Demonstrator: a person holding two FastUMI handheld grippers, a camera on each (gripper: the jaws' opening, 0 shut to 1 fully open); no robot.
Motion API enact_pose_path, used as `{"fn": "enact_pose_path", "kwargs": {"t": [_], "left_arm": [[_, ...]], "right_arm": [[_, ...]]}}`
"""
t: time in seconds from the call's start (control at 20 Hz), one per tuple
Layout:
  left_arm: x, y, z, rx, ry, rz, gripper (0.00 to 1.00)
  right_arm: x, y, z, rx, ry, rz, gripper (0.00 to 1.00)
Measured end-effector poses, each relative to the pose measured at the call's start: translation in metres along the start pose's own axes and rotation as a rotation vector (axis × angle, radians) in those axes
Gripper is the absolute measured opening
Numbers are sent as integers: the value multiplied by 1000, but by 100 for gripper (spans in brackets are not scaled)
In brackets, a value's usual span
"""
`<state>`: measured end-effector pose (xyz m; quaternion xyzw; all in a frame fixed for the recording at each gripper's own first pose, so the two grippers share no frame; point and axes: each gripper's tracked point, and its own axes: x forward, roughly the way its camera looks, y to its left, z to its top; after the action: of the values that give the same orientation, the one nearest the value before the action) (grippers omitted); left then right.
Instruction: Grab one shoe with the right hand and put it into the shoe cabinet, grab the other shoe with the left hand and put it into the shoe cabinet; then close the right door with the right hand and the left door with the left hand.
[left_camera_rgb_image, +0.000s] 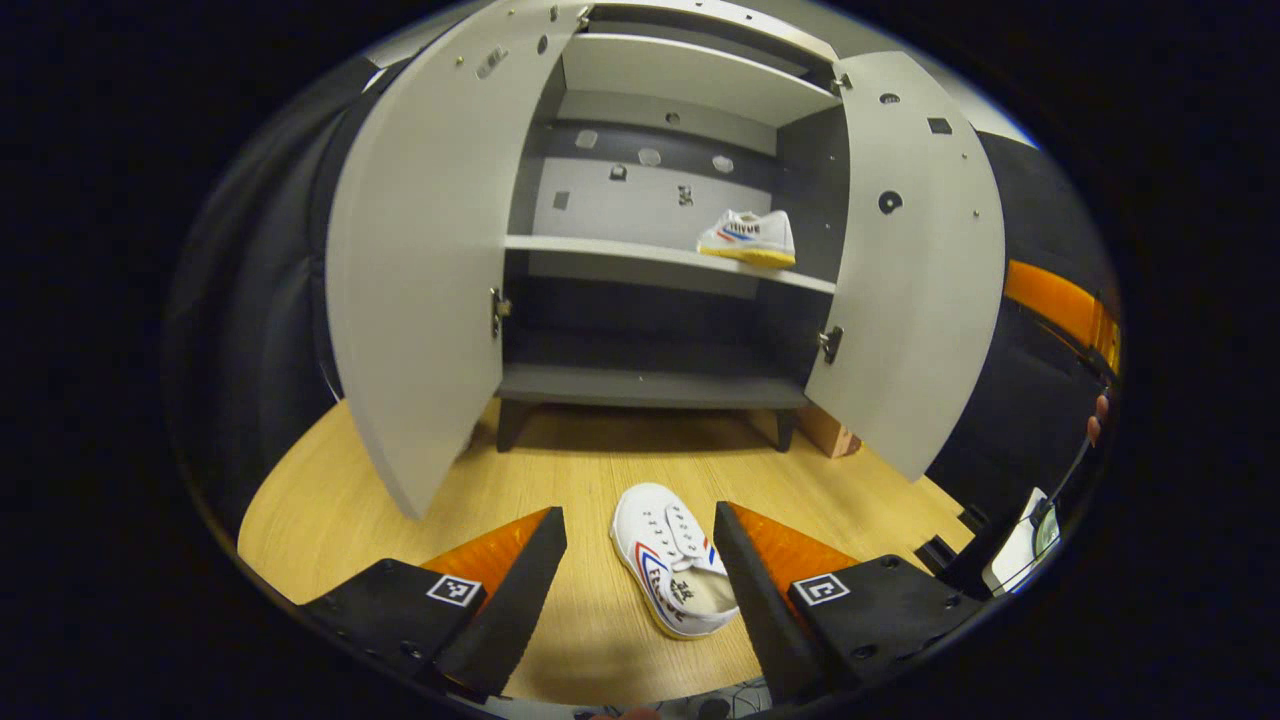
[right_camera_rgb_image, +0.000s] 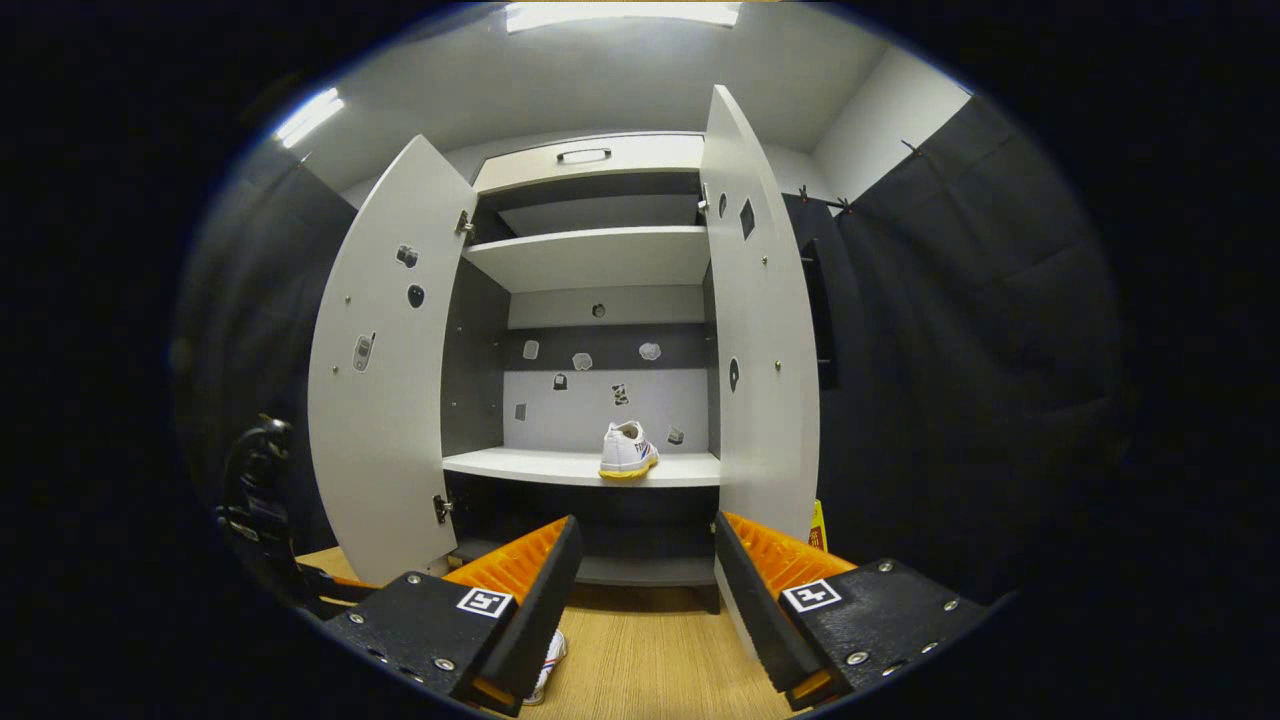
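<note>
In the left gripper view we see the left tool (left_camera_rgb_image: 640, 570) with its fingers spread and nothing between them. It hangs over the wooden floor (left_camera_rgb_image: 340, 480). One shoe (left_camera_rgb_image: 672, 560) lies on that floor between and just beyond the fingers; the right finger (left_camera_rgb_image: 755, 590) covers part of its heel end. The shoe cabinet (left_camera_rgb_image: 660, 250) stands ahead with the left door (left_camera_rgb_image: 420, 290) and the right door (left_camera_rgb_image: 915, 260) both swung wide. The other shoe (left_camera_rgb_image: 748, 238) sits on the middle shelf (left_camera_rgb_image: 600, 250), toward its right end.

In the right gripper view the right tool (right_camera_rgb_image: 648, 590) is also spread and empty. We cannot make out the floor shoe here beyond a small sliver (right_camera_rgb_image: 548, 665) under the left finger. A dark device at the left edge is too dim to identify.
</note>
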<state>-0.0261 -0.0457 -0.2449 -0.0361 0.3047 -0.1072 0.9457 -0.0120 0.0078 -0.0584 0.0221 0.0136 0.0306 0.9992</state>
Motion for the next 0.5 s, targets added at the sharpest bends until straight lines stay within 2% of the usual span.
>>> {"fn": "enact_pose_path", "kwargs": {"t": [0.15, 0.35, 0.5], "left_arm": [[18, -3, -58, -27, 219, -37, 98], [44, 18, -95, -57, 318, 32, 98], [57, 17, -104, -55, 363, 33, 98]], "right_arm": [[-2, -1, 1, -1, -9, -11, 83], [-6, -9, -5, -22, -5, -27, 83], [-6, -14, -10, -32, 10, -39, 83]]}}
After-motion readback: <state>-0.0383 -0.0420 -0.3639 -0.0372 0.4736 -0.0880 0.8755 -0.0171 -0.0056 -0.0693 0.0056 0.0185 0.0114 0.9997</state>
